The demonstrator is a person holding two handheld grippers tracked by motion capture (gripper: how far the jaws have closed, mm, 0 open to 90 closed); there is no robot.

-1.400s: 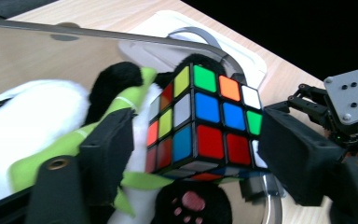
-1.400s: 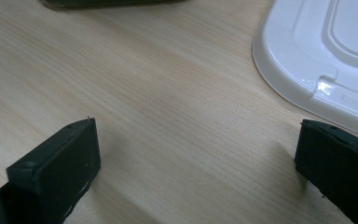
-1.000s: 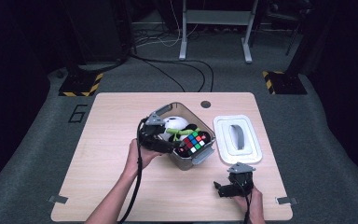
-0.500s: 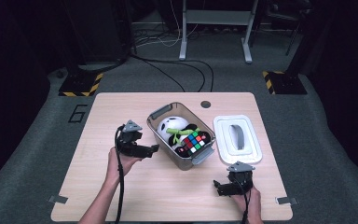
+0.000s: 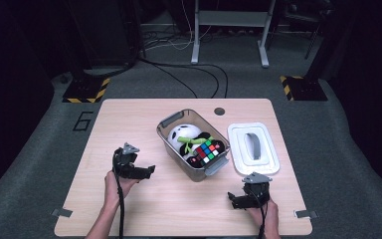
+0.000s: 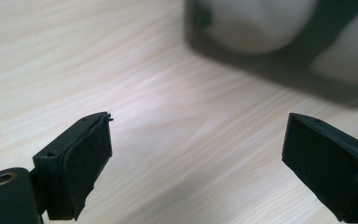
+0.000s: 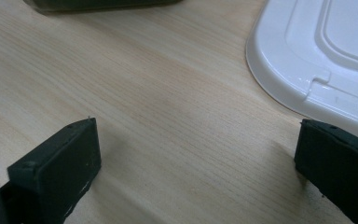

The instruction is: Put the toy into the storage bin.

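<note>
A grey plastic bin (image 5: 171,121) sits mid-table holding a white ball (image 5: 184,132), a colourful cube (image 5: 209,151) and a black-and-green toy (image 5: 193,143). Its white lid (image 5: 253,148) lies to its right. My left gripper (image 5: 149,171) hovers open over bare wood left of the bin, nothing between its jaws; its own view (image 6: 196,158) has the bin wall (image 6: 279,70) blurred ahead. My right gripper (image 5: 233,200) rests open near the front edge, below the lid; its own view (image 7: 196,163) has the lid's rim (image 7: 307,70) at the upper right.
The wooden table (image 5: 129,119) has a round cable hole (image 5: 220,111) at the back and a number 6 (image 5: 82,121) marked at the left. Beyond it, grey floor carries cables and yellow-black striped pads (image 5: 84,88).
My left gripper has drawn back from the bin's left rim, leftward and toward the front, and now stands open over bare wood. The right gripper has stayed put.
</note>
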